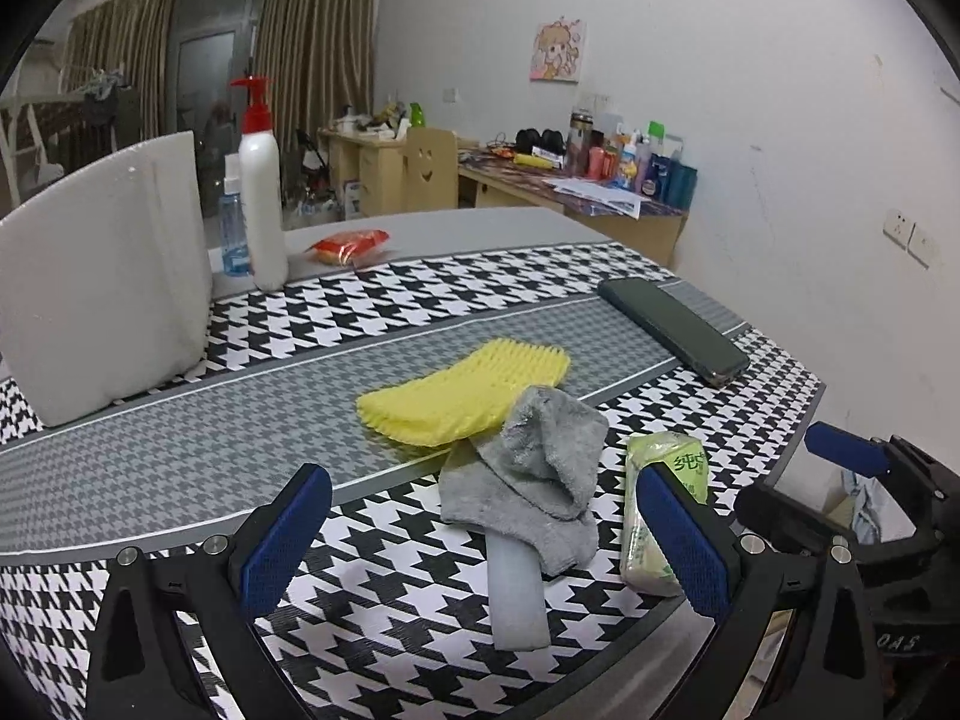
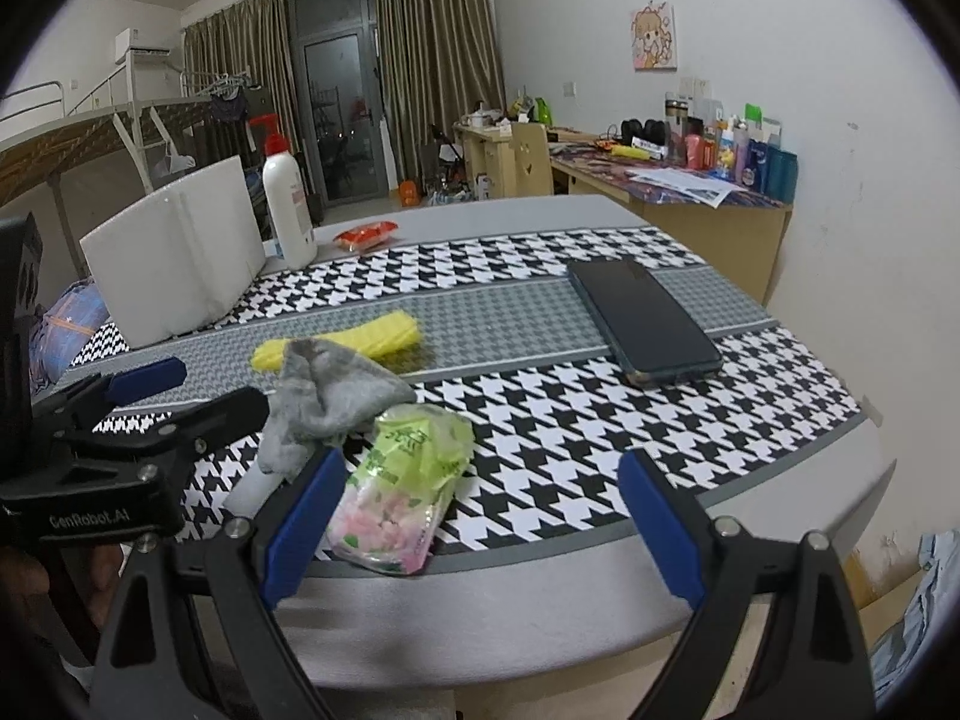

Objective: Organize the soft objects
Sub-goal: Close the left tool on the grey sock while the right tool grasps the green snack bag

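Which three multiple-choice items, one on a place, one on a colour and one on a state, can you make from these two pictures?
1. What lies partly on the yellow cloth?
A. grey towel
B. phone
C. red packet

2. What colour is the pump of the white bottle?
A. blue
B. red
C. green

3. How is the right gripper?
A. shut on the tissue pack
B. shut on nothing
C. open, holding nothing

Answers:
1 A: the grey towel overlaps the cloth's near edge.
2 B: the pump is red.
3 C: its fingers stand wide apart, beside the tissue pack.
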A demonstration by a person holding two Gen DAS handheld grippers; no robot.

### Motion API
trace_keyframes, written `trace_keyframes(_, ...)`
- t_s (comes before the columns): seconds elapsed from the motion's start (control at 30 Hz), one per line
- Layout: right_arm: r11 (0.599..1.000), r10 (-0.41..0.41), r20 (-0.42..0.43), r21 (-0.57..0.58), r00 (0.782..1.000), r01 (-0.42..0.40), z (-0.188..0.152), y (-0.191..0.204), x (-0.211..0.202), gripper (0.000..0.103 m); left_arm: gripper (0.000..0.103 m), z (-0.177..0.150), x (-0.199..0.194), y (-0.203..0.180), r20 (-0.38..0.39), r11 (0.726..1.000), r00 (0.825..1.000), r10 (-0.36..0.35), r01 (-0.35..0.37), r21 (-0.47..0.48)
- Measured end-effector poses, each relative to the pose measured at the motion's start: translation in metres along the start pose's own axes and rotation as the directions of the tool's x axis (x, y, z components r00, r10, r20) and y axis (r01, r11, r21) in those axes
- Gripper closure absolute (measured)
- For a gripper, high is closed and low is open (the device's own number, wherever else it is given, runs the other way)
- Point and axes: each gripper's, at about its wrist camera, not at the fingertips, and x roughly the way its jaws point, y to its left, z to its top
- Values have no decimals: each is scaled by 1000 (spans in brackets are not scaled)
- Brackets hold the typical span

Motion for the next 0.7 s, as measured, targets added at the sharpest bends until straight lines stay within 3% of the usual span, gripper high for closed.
trace_keyframes(0.3,999,11,-23,-38,1000,-12,-4,5,4,8,2,4,15,-2,-50,999,998,-45,43,-29)
trace_keyframes(0.37,999,14,-27,-40,1000,-16,-5,5,5,8,8,3,19,-4,-57,999,997,-47,46,-27)
trace_keyframes(0.5,999,17,-40,-42,999,-19,-7,6,7,8,35,3,27,-4,-87,999,995,-41,38,-32)
trace_keyframes(0.7,998,41,-51,-53,998,-44,-7,12,11,8,46,3,35,-8,-111,998,992,-52,49,-30)
